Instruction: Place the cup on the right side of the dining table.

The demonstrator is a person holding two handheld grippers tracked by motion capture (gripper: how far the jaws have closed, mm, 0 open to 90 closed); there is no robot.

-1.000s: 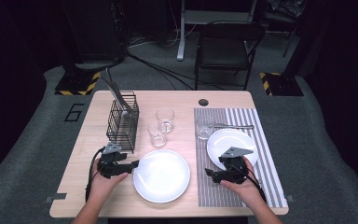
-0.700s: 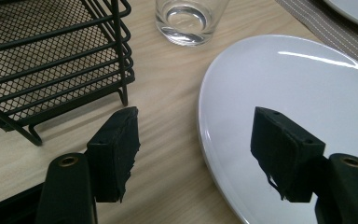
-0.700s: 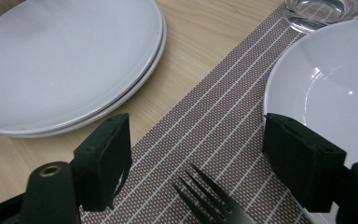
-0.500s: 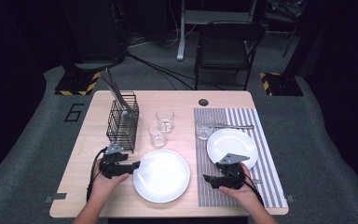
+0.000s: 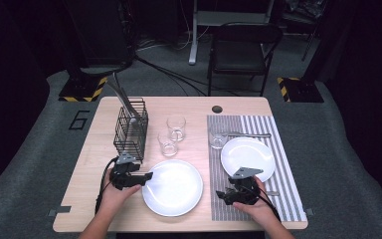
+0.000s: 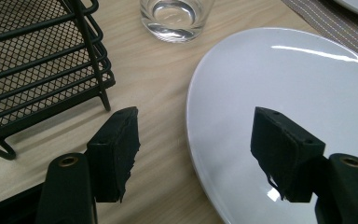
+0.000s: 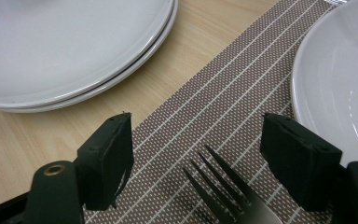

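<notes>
The right tongs (image 7: pixel 198 156) stood apart, a fork (image 7: pixel 228 189) lying unclamped between them on the striped mat (image 7: pixel 223 93), lower centre. The left tongs (image 6: pixel 196 149) gaped astride the plate's (image 6: pixel 279 79) rim.

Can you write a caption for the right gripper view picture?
Open right gripper hovers over a fork on the striped placemat.
</notes>
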